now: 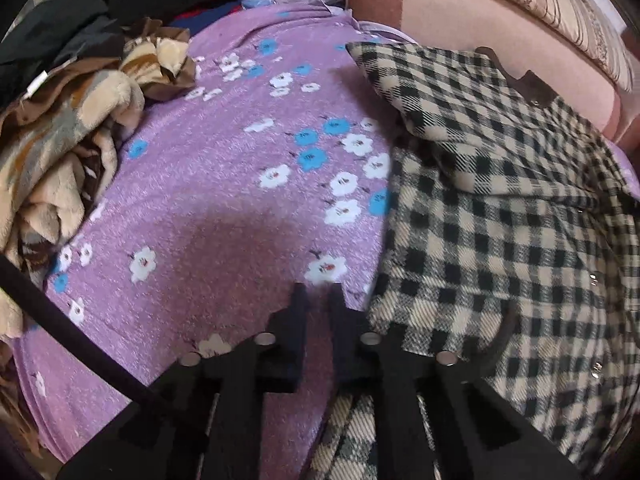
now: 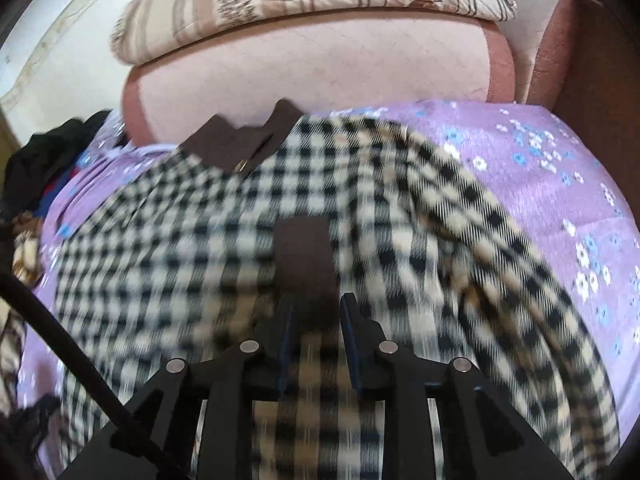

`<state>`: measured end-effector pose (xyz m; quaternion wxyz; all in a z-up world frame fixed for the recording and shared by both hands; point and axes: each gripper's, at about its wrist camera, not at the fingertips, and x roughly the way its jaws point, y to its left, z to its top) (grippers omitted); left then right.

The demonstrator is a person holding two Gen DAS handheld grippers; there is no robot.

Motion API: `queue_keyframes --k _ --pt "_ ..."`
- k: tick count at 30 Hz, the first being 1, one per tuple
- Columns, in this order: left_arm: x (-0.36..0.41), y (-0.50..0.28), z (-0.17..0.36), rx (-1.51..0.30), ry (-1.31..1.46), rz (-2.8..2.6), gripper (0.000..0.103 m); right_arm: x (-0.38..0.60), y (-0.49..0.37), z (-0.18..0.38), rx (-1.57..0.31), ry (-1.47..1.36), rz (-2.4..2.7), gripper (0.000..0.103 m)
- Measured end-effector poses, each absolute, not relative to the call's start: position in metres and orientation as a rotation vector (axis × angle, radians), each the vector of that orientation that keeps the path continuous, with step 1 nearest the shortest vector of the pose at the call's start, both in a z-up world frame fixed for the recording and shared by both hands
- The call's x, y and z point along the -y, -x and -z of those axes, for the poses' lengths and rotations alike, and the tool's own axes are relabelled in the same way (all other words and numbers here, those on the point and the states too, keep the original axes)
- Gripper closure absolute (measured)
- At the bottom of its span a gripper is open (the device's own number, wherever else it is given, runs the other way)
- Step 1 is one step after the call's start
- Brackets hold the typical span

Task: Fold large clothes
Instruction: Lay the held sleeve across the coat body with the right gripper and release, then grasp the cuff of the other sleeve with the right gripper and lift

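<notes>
Left wrist view: my left claw (image 1: 319, 294), fingers drawn together with only a sliver between, nothing visibly pinched, poised at the hem of the black-and-cream checked wool coat (image 1: 500, 216). The coat lies on the bed's lilac flowered cover (image 1: 208, 184). A heap of brown-and-beige fleece blanket (image 1: 64, 160) lies well apart.

Right wrist view: my right claw (image 2: 316, 304), fingers apart, over the coat's brown patch (image 2: 304, 256), gripping nothing; the brown collar (image 2: 248, 140) points toward the pink headboard (image 2: 312, 68).

Risk: with neither claw clamped, folded layers may slide open; the thick weave could slip from a shallow pinch.

Writing: none legible.
</notes>
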<state>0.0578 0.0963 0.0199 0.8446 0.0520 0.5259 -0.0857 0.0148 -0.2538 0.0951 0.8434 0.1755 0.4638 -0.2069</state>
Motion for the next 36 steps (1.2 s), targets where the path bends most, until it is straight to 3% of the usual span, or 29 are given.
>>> queue_keyframes --k 8,12,24,31,36 --pt "-0.108 -0.043 -0.019 -1.114 -0.070 0.193 0.095 0.205 0.058 -0.080 -1.078 -0.427 0.215 0.077" --pt "-0.107 -0.024 -0.019 -1.094 -0.116 0.171 0.095 0.176 0.094 -0.065 -1.130 -0.422 0.152 0.071" --pt "-0.109 0.050 -0.025 -1.056 -0.130 0.099 0.094 0.161 0.194 -0.077 -1.068 -0.538 0.110 0.070" --pt "-0.110 0.094 -0.040 -0.990 -0.067 0.134 0.087 0.179 0.245 -0.116 -1.001 -0.541 0.147 0.069" --pt "-0.098 0.105 -0.060 -0.899 -0.038 0.184 0.077 0.262 0.292 -0.172 -0.867 -0.542 0.432 0.043"
